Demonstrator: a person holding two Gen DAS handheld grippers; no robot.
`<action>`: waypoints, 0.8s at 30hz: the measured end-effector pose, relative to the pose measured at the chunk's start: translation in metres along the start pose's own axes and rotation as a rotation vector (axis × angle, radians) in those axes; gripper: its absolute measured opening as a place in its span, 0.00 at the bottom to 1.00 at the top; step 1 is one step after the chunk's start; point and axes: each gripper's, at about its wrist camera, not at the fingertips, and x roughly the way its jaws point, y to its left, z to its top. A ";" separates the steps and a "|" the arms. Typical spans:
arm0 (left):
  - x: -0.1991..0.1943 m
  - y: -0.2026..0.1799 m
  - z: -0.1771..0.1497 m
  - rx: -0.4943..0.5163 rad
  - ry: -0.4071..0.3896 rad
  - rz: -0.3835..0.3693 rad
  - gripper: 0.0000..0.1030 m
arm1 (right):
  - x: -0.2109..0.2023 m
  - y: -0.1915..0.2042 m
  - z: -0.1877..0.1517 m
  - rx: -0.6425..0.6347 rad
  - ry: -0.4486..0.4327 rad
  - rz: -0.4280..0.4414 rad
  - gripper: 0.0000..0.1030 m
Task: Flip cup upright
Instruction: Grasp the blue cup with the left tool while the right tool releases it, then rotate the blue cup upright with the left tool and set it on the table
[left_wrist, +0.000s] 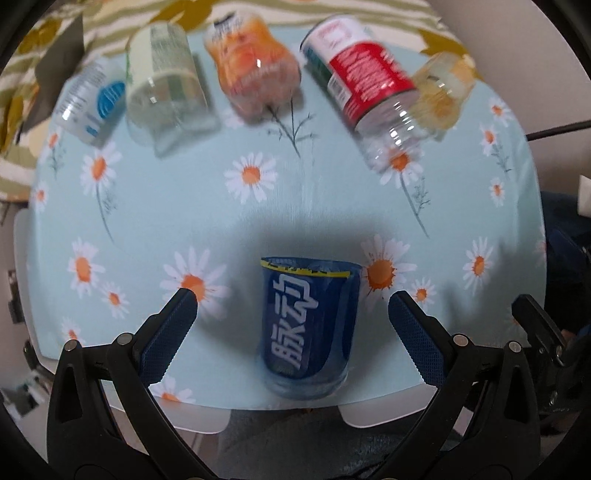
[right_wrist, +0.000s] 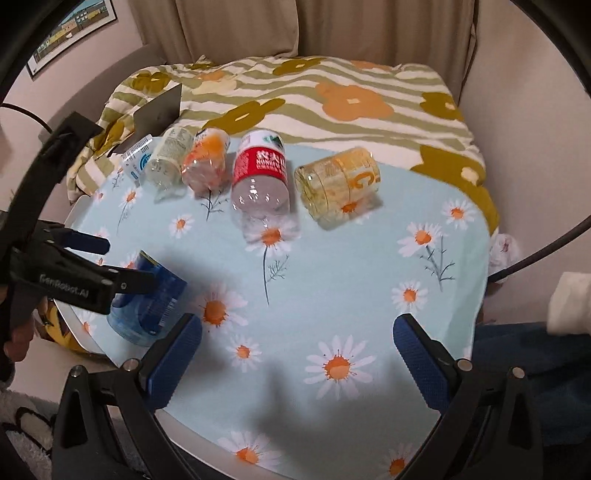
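Note:
A blue plastic cup (left_wrist: 308, 325) with white characters and a yellow rim band lies on its side on the daisy tablecloth (left_wrist: 184, 210) near the table's front edge. My left gripper (left_wrist: 291, 295) is open, its blue pads on either side of the cup and apart from it. The right wrist view shows the cup (right_wrist: 147, 302) at the left with the left gripper (right_wrist: 122, 262) straddling it. My right gripper (right_wrist: 295, 325) is open and empty above the cloth (right_wrist: 351, 280) to the cup's right.
Several cut bottle cups lie on their sides in a row at the back: a blue-labelled one (right_wrist: 136, 160), a pale green one (right_wrist: 168, 162), an orange one (right_wrist: 207, 162), a red-labelled one (right_wrist: 260, 181) and a yellow one (right_wrist: 338, 181). A striped floral bedspread (right_wrist: 332, 96) lies behind the table.

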 end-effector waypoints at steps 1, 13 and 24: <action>0.004 0.000 0.002 -0.009 0.015 -0.001 1.00 | 0.004 -0.006 -0.001 0.018 0.005 0.020 1.00; 0.039 -0.006 0.007 -0.081 0.153 -0.020 0.85 | 0.033 -0.033 -0.007 0.110 0.055 0.145 1.00; 0.051 -0.006 -0.002 -0.082 0.145 -0.041 0.64 | 0.033 -0.039 -0.003 0.135 0.042 0.167 1.00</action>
